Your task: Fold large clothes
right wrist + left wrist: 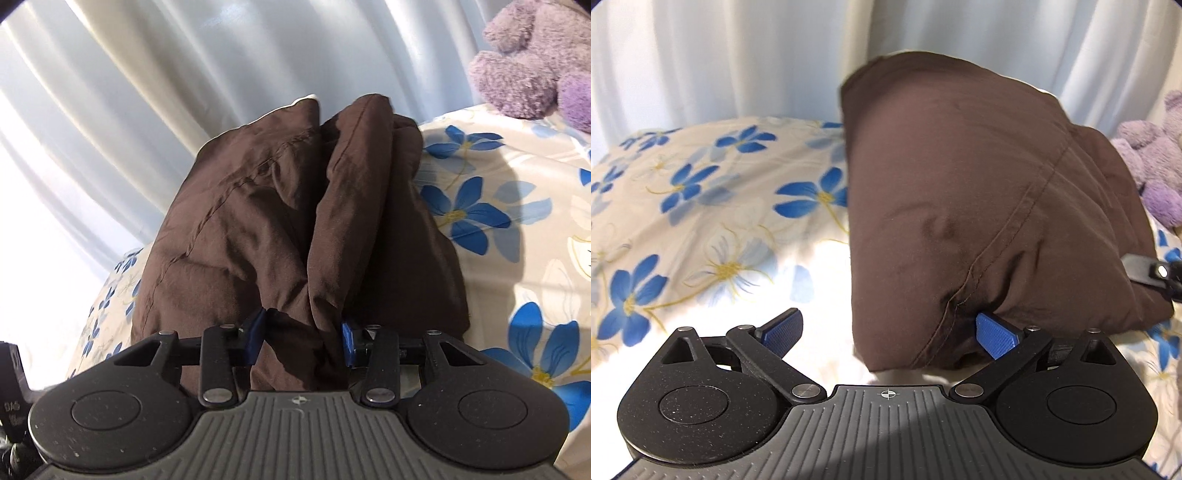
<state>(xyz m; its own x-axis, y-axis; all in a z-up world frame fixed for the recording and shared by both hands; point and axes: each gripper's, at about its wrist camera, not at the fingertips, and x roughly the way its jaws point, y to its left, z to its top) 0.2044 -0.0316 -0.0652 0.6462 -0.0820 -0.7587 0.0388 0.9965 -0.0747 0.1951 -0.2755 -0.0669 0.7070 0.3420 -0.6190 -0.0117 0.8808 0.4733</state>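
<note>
1. On the bed, over a cream bedspread (713, 206) printed with blue flowers, sits a bulky dark brown garment (979, 206), bunched up into a tall, puffy heap.
2. Left gripper (890, 328) has its jaws spread really wide. The blue pad on its right finger (995, 334) is just touching the lower edge of the brown fabric, right where a seam puckers; the other blue pad hangs out over bare bedspread, well clear of the cloth. So nothing is pinched there.
3. Right gripper (301, 338) is a different story: a thick fold of the same brown garment (288, 206) is stuffed between its two blue pads, and both pads press into the cloth from either side. It's clamped on that fold.
4. From the right wrist view the garment runs away from the gripper in two fat ridges with a deep crease between them, rising toward the pale curtain (155, 92) behind the bed.
5. In the left wrist view a black bit of the other gripper pokes in at the right edge, against the brown heap.
6. A fuzzy purple plush toy (535, 62) sits on the bedspread near the garment, toward the far right.
</note>
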